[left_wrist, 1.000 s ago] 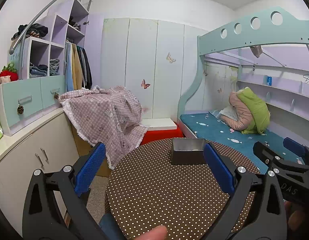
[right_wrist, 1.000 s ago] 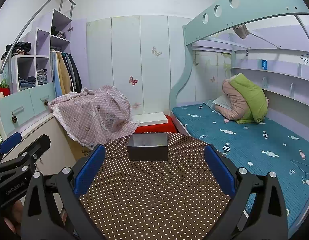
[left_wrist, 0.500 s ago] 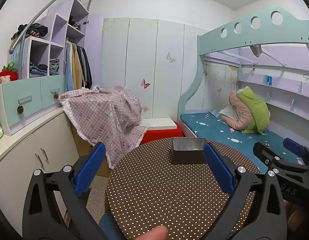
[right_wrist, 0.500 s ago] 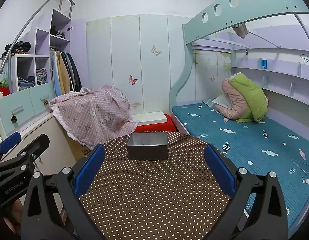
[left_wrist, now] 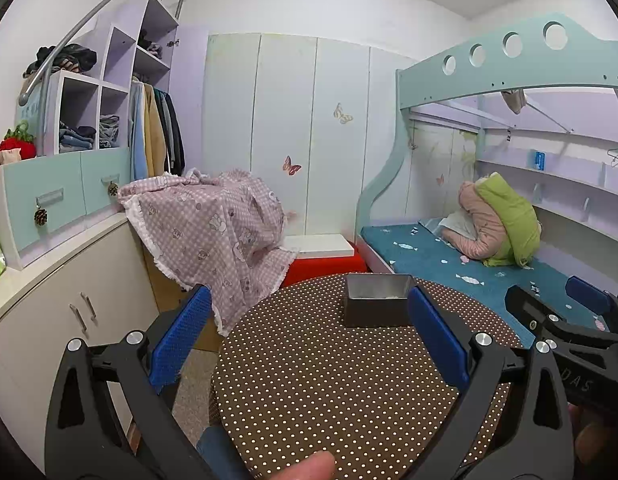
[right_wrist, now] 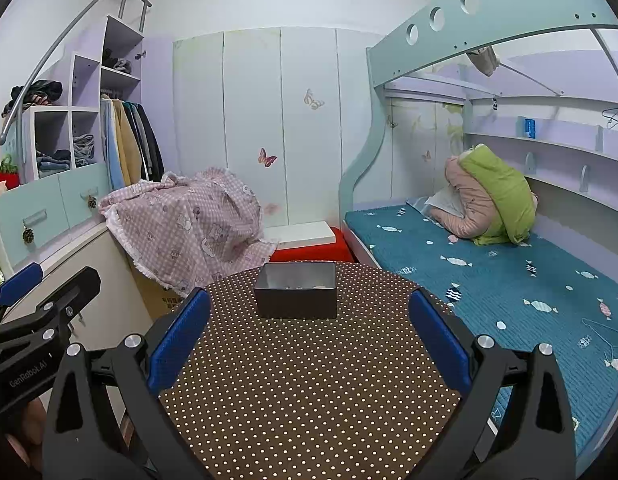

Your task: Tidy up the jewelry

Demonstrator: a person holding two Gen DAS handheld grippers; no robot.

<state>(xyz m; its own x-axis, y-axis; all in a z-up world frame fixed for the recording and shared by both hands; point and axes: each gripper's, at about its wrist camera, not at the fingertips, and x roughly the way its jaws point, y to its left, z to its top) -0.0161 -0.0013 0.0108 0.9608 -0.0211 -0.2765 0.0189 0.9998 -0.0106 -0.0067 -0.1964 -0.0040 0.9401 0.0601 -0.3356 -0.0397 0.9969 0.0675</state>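
Note:
A small dark metal tin stands open at the far side of a round table with a brown polka-dot cloth; it also shows in the right wrist view. A few small pale items lie inside it, too small to identify. My left gripper is open and empty, held above the table's near left part. My right gripper is open and empty, above the table's near side, facing the tin. The right gripper shows at the right edge of the left wrist view, the left gripper at the left edge of the right wrist view.
A bunk bed with a teal mattress lies to the right of the table. A pink checked cloth covers something to the left behind it, beside white cabinets. A red stool with a white board stands behind the table.

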